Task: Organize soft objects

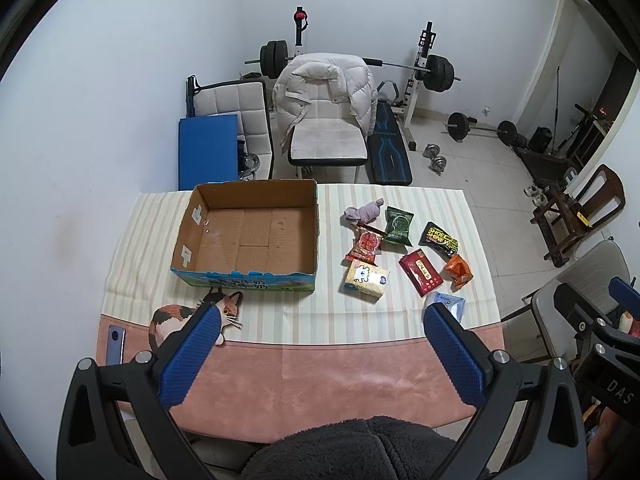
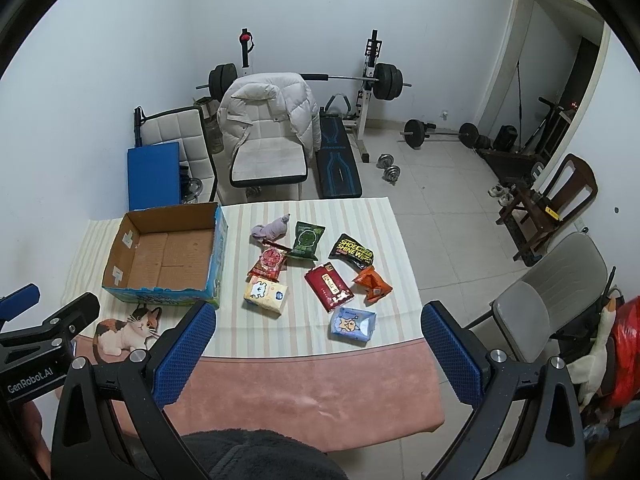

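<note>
An open, empty cardboard box [image 1: 256,236] [image 2: 164,254] stands on the striped cloth at the left. To its right lie several soft packs: a lilac cloth bundle [image 1: 363,211] [image 2: 272,229], a green pack [image 1: 398,225] [image 2: 306,241], a red snack pack [image 1: 365,245] [image 2: 270,263], a yellow tissue pack [image 1: 365,280] [image 2: 266,295], a dark red pack [image 1: 421,273] [image 2: 329,286], a black wipes pack [image 1: 439,238] [image 2: 352,251], an orange pack [image 1: 459,272] [image 2: 372,284] and a blue pack [image 2: 353,324]. My left gripper [image 1: 320,316] and right gripper [image 2: 318,314] are open and empty, high above the near edge.
A cat-shaped mat [image 1: 192,316] [image 2: 124,328] and a phone [image 1: 115,343] lie at the near left. Chairs [image 1: 328,128], a weight bench [image 1: 390,148] and barbells [image 1: 480,128] stand behind the table. A grey chair [image 2: 552,292] stands at the right.
</note>
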### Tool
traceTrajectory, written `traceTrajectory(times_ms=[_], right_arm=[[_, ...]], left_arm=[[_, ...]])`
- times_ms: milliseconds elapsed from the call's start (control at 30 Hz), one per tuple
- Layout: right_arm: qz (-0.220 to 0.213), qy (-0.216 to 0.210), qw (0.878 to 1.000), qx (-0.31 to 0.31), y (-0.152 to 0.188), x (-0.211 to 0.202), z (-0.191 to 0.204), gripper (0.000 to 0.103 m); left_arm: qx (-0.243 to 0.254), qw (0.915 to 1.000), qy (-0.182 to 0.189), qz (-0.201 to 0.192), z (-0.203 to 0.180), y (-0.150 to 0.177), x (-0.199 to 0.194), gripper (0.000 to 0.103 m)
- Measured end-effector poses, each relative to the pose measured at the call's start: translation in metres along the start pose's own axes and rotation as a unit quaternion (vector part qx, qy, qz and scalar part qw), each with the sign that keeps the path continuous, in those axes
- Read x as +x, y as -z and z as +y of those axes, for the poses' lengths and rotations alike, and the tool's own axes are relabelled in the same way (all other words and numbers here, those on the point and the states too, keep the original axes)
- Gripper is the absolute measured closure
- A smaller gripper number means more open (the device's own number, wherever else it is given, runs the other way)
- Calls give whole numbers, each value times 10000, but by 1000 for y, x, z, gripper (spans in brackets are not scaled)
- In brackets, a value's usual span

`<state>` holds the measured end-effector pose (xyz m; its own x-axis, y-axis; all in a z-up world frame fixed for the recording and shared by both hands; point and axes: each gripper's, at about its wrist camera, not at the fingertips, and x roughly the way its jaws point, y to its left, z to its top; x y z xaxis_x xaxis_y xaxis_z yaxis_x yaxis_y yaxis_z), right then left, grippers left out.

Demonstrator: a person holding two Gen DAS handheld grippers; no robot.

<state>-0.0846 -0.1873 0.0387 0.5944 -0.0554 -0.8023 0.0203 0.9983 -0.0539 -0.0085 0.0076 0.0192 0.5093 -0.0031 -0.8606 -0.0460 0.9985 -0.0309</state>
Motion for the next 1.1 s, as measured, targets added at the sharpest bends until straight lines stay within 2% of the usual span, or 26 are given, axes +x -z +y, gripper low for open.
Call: traceTrajectory(times_ms=[200,333,433,467,500,567,633,733,900,1100], right_arm=[[152,-130,9997,148,-3,25,-10,0],[268,-130,9994,173,-15,62,-30,0],[522,44,9986,75,-27,109,-46,0],[689,65,9976,11,-29,129,-50,0],[892,49,9960,-58,-30,154,-55,0],[1354,14,9906,-192,-26,208,-62,0],[1717,-165,9845,-328,-18,254,-69,0],[2278,-353,9721,-443,-4,335,-74,0],[2786,-499,9581,-436,14,435,-82,0],[3083,-621,9481,-467,27,504,-77,0]], left_arm=[[40,10000,-1,18,-4,-16,31,0],[248,9994,-50,229,-15,-37,82,0],[243,9966,156,775,-22,-46,141,0],[152,9935,252,1102,-24,-48,168,0],[25,9887,475,1422,-26,-48,195,0],[-255,9783,676,1942,-31,-45,245,0],[-513,9684,844,2291,-37,-40,283,0],[-1180,9429,1019,2943,-44,-32,352,8],[-2017,9075,919,3569,-54,-24,430,9],[-2563,8688,581,4196,-61,-2,505,9]])
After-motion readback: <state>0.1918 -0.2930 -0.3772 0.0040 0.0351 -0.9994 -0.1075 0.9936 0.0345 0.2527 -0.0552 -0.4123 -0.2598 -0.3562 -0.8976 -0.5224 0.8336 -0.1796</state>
